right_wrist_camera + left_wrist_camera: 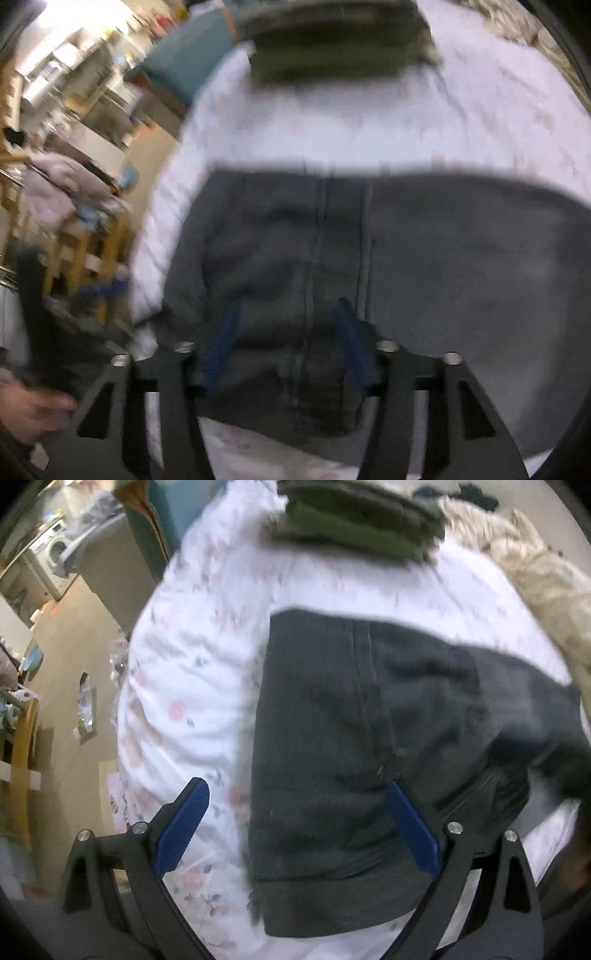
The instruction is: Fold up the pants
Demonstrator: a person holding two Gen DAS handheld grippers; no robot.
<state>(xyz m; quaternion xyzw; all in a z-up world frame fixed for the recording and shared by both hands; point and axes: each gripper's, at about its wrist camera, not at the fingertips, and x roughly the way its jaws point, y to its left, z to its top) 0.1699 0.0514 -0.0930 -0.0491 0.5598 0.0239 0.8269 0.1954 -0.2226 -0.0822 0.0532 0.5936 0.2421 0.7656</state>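
Left wrist view: the dark grey pants [332, 738] lie folded on the white floral bedsheet [192, 686], seam running away from the camera toward a green folded garment [351, 524]. The left gripper [295, 797] is spread wide above them. The right gripper [288, 314] also stands apart, over the seam.

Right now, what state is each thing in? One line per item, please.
dark grey pants: lying on the bed, partly folded, not gripped.
green garment: folded, at the far end of the bed.
floral bedsheet: spread out, wrinkled.
left gripper: open, over the pants' edge.
right gripper: open, over the pants; view blurred.
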